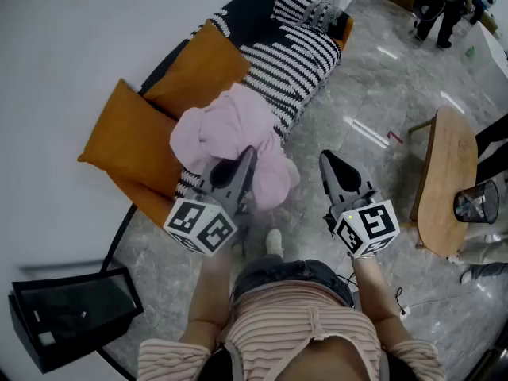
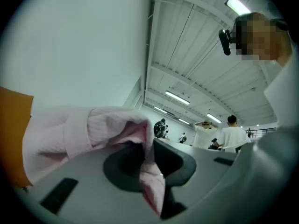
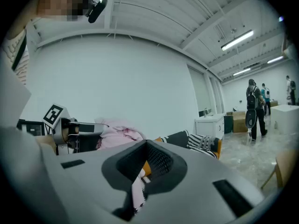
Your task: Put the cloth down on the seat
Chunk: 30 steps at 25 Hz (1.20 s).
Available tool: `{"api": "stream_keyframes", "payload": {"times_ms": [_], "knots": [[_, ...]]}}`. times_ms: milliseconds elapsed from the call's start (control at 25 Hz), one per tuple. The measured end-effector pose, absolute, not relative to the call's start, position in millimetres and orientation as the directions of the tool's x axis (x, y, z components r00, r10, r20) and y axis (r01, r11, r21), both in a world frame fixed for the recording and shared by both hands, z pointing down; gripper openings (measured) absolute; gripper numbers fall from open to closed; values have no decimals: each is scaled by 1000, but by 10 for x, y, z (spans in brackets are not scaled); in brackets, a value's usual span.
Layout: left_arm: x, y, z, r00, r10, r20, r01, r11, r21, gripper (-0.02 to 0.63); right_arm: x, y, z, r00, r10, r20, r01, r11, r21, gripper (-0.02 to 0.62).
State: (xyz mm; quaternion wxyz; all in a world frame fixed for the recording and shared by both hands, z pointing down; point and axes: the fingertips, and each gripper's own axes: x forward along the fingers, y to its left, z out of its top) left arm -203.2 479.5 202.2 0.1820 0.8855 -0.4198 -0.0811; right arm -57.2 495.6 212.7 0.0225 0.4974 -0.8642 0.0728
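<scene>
The left gripper (image 1: 248,155) pinches a fold of the crumpled pale pink cloth (image 1: 230,133); the right gripper (image 1: 327,159), just to its right, is closed and empty. The cloth bunches over the near end of the black-and-white striped sofa seat (image 1: 298,54), by the orange cushions (image 1: 135,153). It looks light and limp, so one pinched fold should carry it. The bundle's long axis runs roughly far-left to near-right

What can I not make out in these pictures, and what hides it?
Head view: whether the pink cloth touches the striped seat; its folds hide the underside.
Head view: the seat's near end, behind the cloth and left gripper.
Right gripper view: the distant people, too small for detail.
</scene>
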Motion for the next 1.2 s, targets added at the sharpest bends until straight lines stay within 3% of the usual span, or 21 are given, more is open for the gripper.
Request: {"api": "stream_keyframes", "payload": {"times_ms": [800, 1200], "knots": [[-2331, 4283, 2059, 643, -765, 36, -718, -585, 377, 66, -957, 4471, 2183, -514, -848, 126, -857, 501, -124, 8], [-2239, 3976, 2164, 650, -758, 56, -716, -586, 378, 66, -781, 4241, 2223, -491, -859, 142, -869, 473, -144, 8]]}}
